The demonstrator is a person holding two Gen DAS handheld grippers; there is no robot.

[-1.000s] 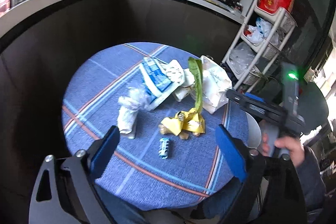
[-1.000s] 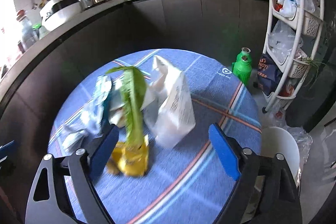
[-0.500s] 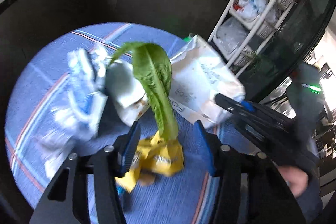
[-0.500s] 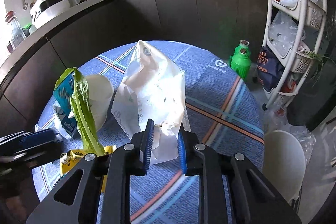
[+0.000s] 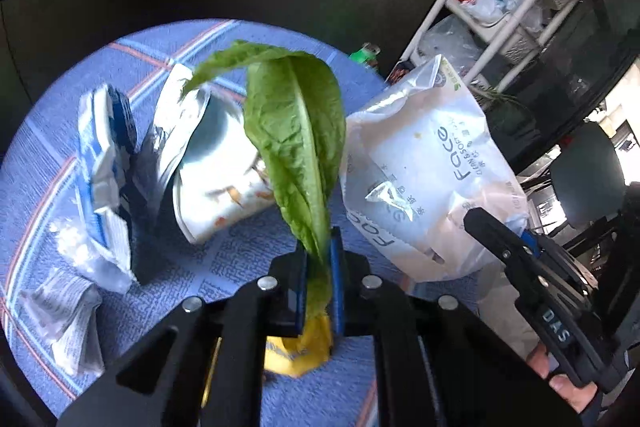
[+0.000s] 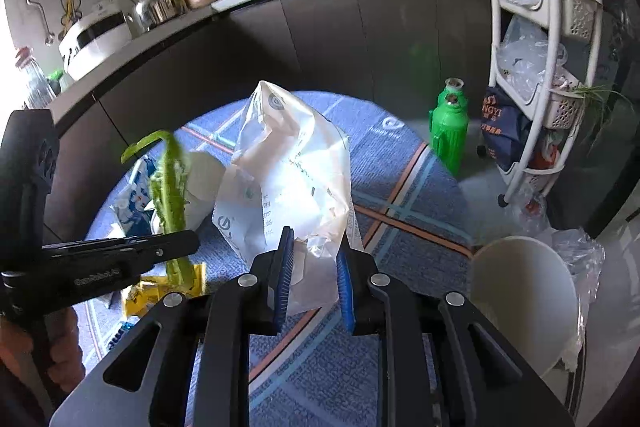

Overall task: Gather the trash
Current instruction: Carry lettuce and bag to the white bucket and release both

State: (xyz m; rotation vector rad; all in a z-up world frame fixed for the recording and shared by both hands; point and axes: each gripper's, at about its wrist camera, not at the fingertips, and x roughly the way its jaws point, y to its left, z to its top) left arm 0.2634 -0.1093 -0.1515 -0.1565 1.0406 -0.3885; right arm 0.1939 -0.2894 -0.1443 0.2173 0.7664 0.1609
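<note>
Left gripper (image 5: 318, 279) now clamped on lettuce leaf (image 5: 296, 147); right gripper (image 6: 314, 267) pinching white bag (image 6: 288, 179) beside

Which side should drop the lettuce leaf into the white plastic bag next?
Left, likely. The left hand-held gripper is shut on the lettuce leaf; the right hand-held gripper pinches the white plastic bag, steadying it.

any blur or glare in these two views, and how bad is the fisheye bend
Left wrist view: mild motion blur on the lettuce leaf, sunlight whitens the white plastic bag, and the table bows into a disc. Right wrist view: sharper; window glare burns out the left edge, and the white rack curves.
</note>
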